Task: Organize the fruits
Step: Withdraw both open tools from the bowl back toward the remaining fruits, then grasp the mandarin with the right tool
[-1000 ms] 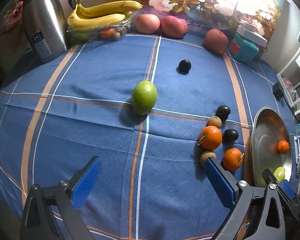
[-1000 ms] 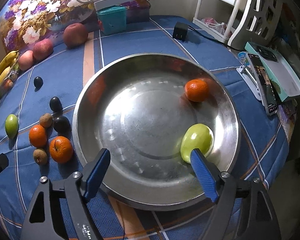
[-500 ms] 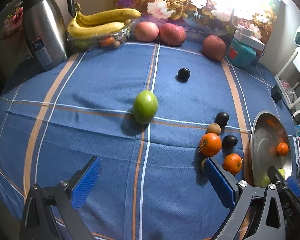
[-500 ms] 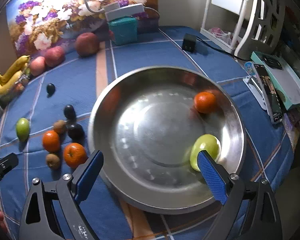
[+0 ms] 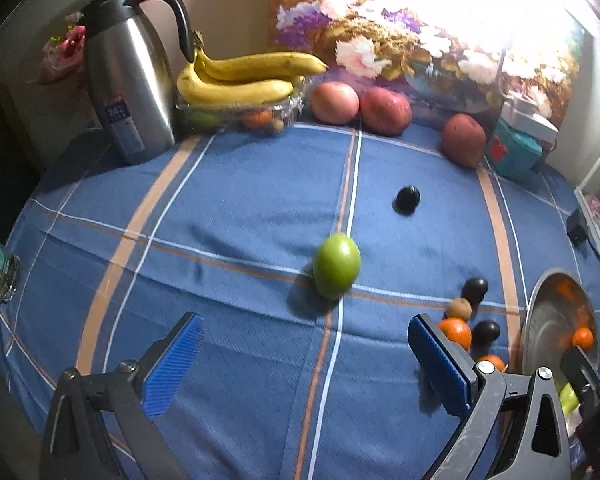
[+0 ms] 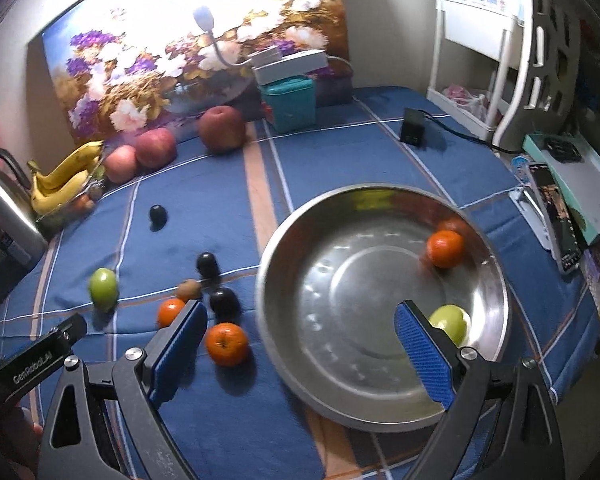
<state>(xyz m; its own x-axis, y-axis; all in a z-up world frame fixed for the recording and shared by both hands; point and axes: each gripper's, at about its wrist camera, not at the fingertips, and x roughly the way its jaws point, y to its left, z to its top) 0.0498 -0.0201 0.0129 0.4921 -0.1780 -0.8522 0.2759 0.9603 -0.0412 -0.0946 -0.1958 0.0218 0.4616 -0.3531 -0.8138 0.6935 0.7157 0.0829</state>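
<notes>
Grippers left [image 5: 304, 364] and right [image 6: 300, 344] gape wide, the right freshly opened, both empty.

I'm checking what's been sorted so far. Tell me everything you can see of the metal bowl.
The metal bowl is round, wide, shallow and shiny, like steel, and sits upright on the blue striped tablecloth. Inside lie one orange near its far wall and one green fruit near its right rim, apart from each other.
</notes>
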